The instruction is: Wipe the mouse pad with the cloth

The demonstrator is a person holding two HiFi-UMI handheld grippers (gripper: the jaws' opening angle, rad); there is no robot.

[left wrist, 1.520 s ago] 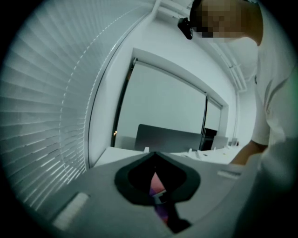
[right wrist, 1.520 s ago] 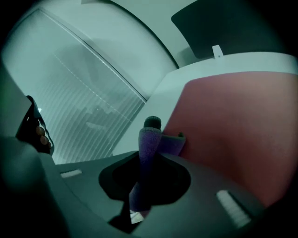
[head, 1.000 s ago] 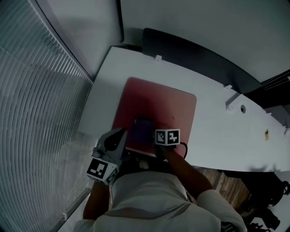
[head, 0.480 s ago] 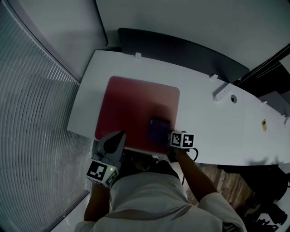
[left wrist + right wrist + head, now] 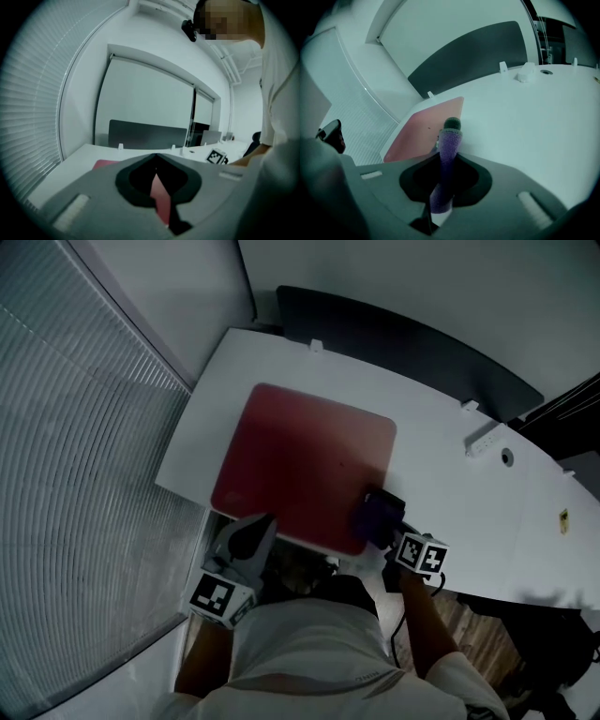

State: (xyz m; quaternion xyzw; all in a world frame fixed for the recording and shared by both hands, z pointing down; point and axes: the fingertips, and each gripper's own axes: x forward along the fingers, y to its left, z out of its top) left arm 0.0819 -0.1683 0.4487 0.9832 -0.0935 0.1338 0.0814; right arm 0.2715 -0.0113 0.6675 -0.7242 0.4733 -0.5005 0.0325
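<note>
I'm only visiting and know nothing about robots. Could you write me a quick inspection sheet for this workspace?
Surface: white desk, curved.
Job's things: red mouse pad lies flat on the desk; purple cloth sits at the pad's near right corner.
Clutter: white socket block, round hole and yellow sticker on the desk's right part.
Grippers: right gripper shut on the cloth; left gripper shut, empty, at the desk's near edge.
Cables: a thin dark cord seems to hang below the right gripper.
Surroundings: blinds at the left; dark panel behind the desk.
</note>
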